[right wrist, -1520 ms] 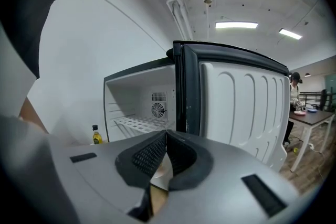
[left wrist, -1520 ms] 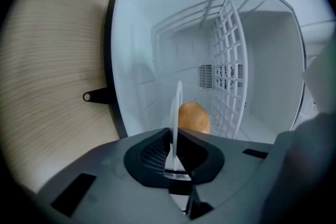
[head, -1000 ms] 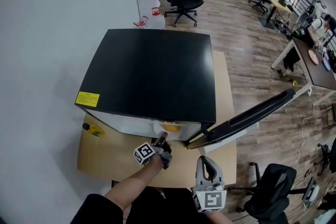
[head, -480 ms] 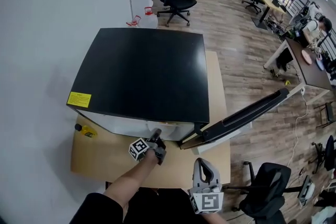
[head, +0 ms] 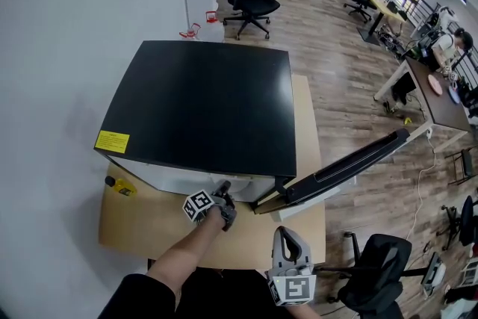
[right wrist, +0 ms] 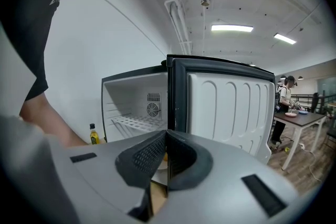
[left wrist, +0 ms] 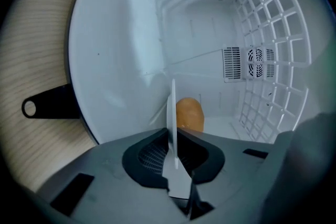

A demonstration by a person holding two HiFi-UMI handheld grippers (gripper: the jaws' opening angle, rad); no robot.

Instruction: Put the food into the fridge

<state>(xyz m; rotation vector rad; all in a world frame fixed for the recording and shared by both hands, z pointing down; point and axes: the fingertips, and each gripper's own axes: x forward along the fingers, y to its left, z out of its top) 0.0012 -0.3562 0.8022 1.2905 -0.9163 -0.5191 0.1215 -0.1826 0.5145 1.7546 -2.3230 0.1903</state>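
since a second ago the left gripper (head: 223, 190) has pushed in toward the fridge (head: 202, 101); the plate (left wrist: 171, 113) with the food (left wrist: 189, 115), then showing at the opening, is now out of sight under the black top in the head view; the right gripper (head: 287, 237) has kept its place.

head view: the fridge stands on a wooden table (head: 142, 224), its door (head: 343, 164) swung open to the right; the left gripper's tips are at the opening; the right gripper is held back near the table's front edge, pointing at the fridge; a yellow sticker (head: 112, 140) sits on the top's front left corner, its print too small to read; a bottle (head: 119, 186) with a yellow label is on the table left of the fridge, label unreadable; the grippers' cubes bear black-and-white square markers.

left gripper view: the fingers are clamped on the plate's white rim, seen edge-on between the pads; the orange-brown food sits on the plate just past the fingertips, right of the rim in this view, clear of the pads; both are inside the white compartment, a wire rack (left wrist: 268, 60) to the right and a fan grille (left wrist: 249, 64) on the back wall.

right gripper view: the fingers are together with nothing between them; beyond them are the open fridge, the door's white inner side and the bottle upright at left; a sliver of orange and white shows low in the opening.
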